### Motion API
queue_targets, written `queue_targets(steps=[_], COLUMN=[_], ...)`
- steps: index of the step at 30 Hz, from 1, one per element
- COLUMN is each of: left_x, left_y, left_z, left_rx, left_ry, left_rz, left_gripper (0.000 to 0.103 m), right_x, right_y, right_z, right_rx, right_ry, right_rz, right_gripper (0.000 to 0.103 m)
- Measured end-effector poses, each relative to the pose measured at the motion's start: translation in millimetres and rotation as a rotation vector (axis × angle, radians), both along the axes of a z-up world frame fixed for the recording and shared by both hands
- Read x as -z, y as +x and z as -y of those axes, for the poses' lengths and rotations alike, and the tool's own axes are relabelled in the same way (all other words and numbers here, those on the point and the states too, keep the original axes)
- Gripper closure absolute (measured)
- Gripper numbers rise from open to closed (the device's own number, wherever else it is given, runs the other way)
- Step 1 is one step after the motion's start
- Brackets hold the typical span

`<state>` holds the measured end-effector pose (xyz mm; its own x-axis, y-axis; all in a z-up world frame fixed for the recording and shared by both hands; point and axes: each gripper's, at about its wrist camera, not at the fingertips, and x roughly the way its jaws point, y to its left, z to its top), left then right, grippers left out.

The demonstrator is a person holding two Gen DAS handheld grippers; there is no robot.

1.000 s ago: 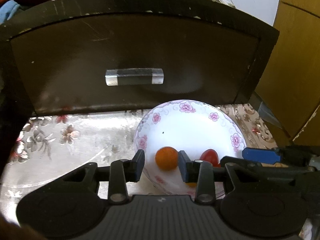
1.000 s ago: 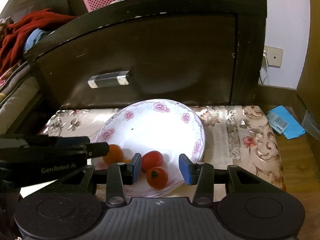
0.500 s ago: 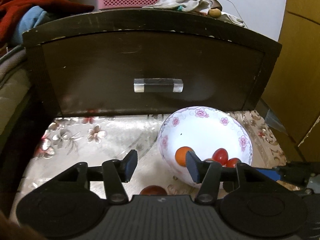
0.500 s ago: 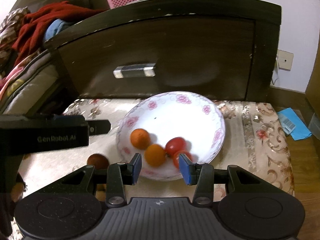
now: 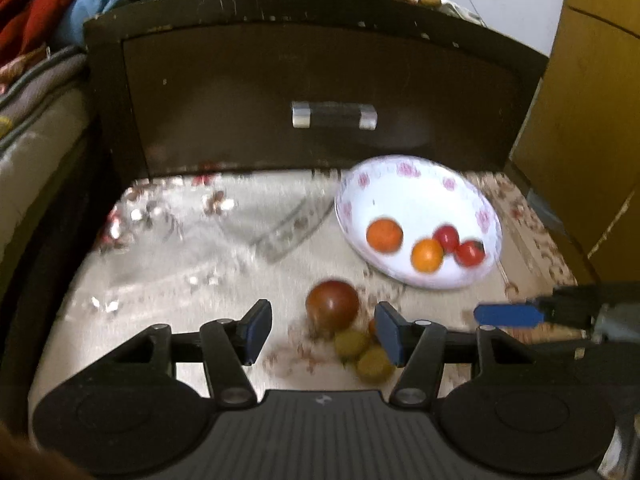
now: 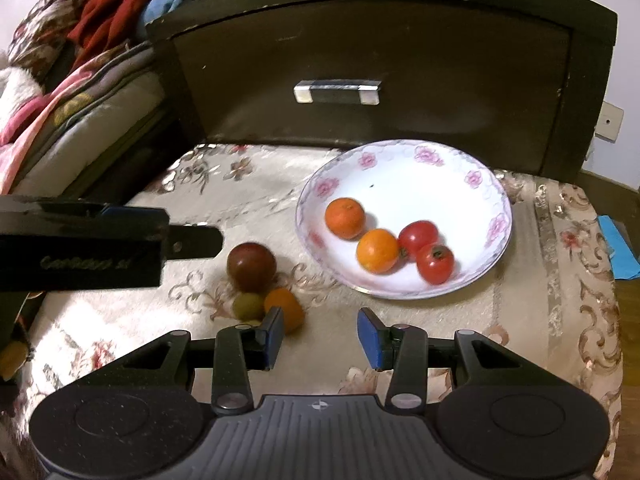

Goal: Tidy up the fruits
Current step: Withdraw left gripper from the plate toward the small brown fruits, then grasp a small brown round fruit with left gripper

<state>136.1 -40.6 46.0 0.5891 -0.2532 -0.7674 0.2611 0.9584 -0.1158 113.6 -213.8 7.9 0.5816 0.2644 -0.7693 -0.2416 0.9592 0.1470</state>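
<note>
Blurring across the left wrist view, left tongs (image 5: 320,330) widening, unclenched, with a dark red tomato (image 5: 332,305) framed between the pads but untouched. Half hid two greenish fruits (image 5: 352,342) and a small orange one (image 6: 284,306) behind the blue pads. Right tongs (image 6: 320,338) released, partly parted, gripping nothing over the floral-clothed desk (image 6: 560,280). Farther back, flowered white plate (image 6: 472,178) held two oranges (image 6: 344,218) and two red tomatoes (image 6: 435,263), clustered near its front. Beyond, dark drawer front (image 6: 400,40) cut off at the top.
</note>
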Motion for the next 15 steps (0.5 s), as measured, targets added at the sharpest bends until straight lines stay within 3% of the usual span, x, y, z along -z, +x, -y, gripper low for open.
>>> queue_targets(steps=[8,15], left_x=[29,47], left_y=[-22,-14], left_z=[19,30], left_rx=[0.081,0.07], left_ry=[0.04,0.043], left_rz=[-0.075,-0.085], left_gripper=[0.039,0.039], right_x=[3,6], right_y=[-11,-10], right_z=[13,16], right_rx=[0.042,0.048], right_ry=[-0.018,-0.012], right_rz=[-0.037,-0.047], right_gripper=[0.067,0.067])
